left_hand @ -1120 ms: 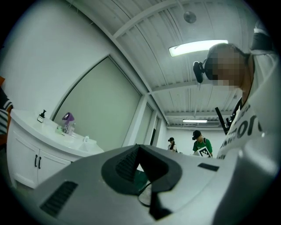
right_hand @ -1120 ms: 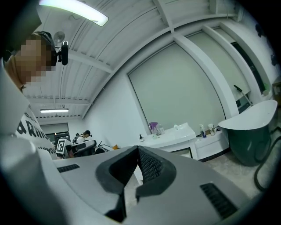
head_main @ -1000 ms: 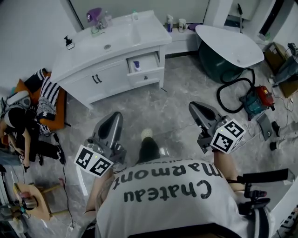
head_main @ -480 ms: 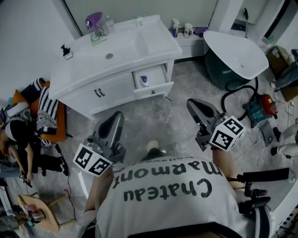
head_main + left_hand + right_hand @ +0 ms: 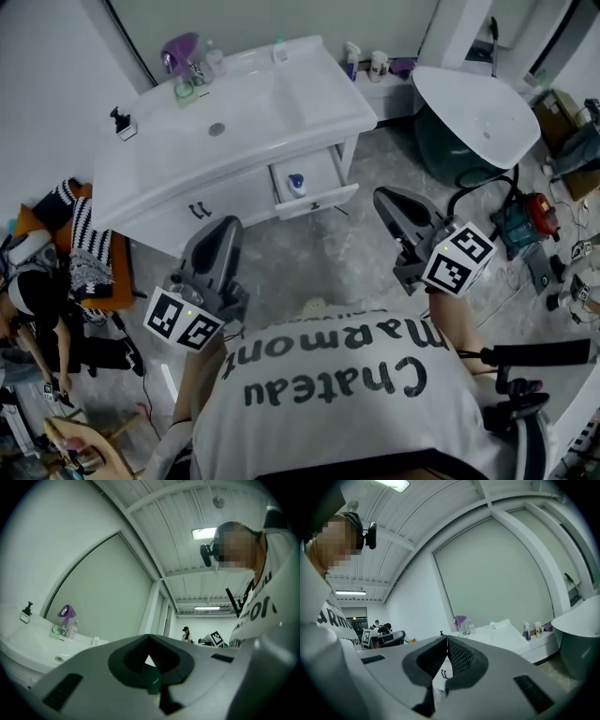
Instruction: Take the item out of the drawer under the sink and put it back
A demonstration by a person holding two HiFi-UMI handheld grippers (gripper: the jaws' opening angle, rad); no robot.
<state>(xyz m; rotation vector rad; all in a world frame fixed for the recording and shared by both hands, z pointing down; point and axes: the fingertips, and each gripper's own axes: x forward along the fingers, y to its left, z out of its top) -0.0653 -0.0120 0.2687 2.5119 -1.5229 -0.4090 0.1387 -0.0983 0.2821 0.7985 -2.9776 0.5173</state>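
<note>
You're closer than a second ago: the vanity (image 5: 234,112) and its open drawer (image 5: 328,199) sit nearer your left gripper (image 5: 217,232) and right gripper (image 5: 391,201) now. Both have fingers pressed together on nothing. The item (image 5: 296,183) stands inside the drawer, toward its left edge. Go in like that and you'll likely tip it over or bump the drawer shut.

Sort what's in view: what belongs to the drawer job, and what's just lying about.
Job:
open drawer
blue-capped item inside it
sink cabinet
left gripper and right gripper, both shut and empty

Lying about:
bathtub
vacuum cleaner
purple object
bottles
soap dispenser
</note>
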